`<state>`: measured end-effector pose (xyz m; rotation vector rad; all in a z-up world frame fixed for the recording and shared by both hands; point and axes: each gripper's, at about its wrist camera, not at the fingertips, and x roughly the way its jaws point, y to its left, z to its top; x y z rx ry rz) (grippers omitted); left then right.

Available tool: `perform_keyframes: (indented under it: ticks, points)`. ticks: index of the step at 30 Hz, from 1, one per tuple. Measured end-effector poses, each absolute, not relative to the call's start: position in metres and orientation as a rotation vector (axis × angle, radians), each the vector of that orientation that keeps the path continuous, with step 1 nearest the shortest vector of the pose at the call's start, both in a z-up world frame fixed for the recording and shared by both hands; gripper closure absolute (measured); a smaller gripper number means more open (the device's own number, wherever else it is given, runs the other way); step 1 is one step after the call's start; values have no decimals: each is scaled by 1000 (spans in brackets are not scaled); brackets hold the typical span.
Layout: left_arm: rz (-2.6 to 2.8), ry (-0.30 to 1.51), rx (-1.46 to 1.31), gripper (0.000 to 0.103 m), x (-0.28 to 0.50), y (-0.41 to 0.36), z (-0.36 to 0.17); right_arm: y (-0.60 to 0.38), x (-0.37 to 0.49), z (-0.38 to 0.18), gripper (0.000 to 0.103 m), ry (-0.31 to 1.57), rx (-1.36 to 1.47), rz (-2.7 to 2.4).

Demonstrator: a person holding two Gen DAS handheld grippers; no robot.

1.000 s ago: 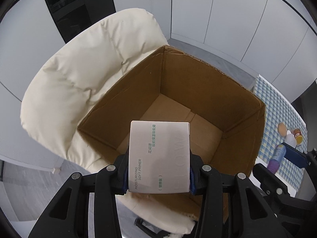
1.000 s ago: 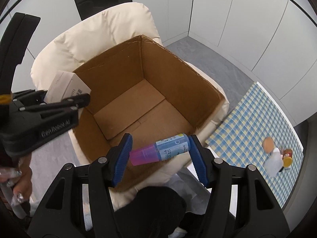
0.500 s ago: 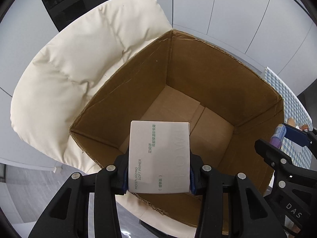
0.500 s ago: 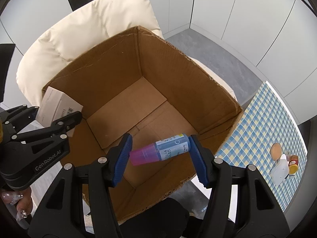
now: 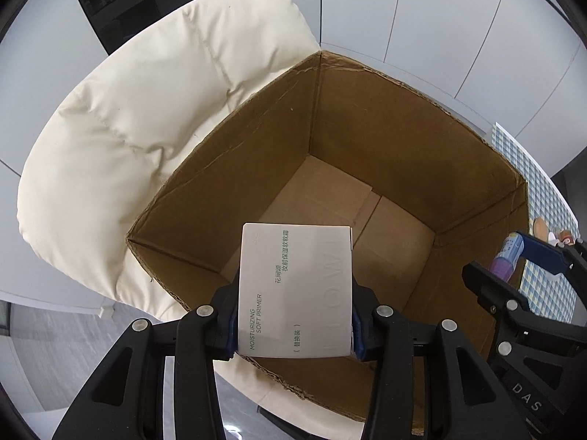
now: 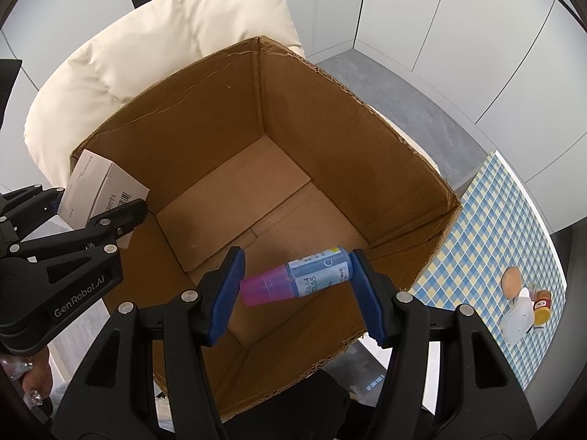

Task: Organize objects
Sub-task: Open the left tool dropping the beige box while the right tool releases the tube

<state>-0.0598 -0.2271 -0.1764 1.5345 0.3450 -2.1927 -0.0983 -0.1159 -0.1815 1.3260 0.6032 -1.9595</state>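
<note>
- Two grippers, both yours, both pointing steeply down into one open cardboard box [image 5: 385, 154]: plain brown corrugated board, square, frayed along its rim, folded flaps for a floor.
- Your left gripper [image 5: 295, 324] has its jaws opening right now, and the white carton [image 5: 295, 289] sits between them; the blue pads look to be against its two sides, so it hasn't dropped.
- That carton is flat, matt card, rectangular, with green print reading "MOISTURIZING SOFT PRIMER"; it hangs just ahead of your left fingers, over the box's near corner.
- Your right gripper [image 6: 297, 282] stands about half spread and clamps the small bottle [image 6: 299, 280] end to end between ribbed blue pads.
- The bottle lies crosswise and slightly tilted: clear pink cap on one pad, blue labelled body on the other, above the box's near wall.
- Beyond both grippers the box rests on a puffy, quilted cream cushion [image 5: 146, 110].
- Off to your right gripper's right, a blue and yellow checked cloth [image 6: 506, 220] carries a few small items.
</note>
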Motion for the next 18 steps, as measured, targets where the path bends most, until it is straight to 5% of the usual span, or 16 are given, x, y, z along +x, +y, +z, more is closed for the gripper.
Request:
perform_keyframes:
  ticks: [2,3,5,18]
  points:
    - [-2196,371,1522,45,-60,-230,-174,-116,-98,-181,42,601,1324,-1956]
    - [-2197,382,1509,30,-59,-232,-172,-116,-97,-180,38,604,1318,-1957]
    - [-2212,389,1464,16,-57,-233,-164,-117,-96,-179,2,622,1303,-1975]
    - [-2232,429,1404,15,-53,-237,-156,-105,-96,-167,0,598,1256,-2023]
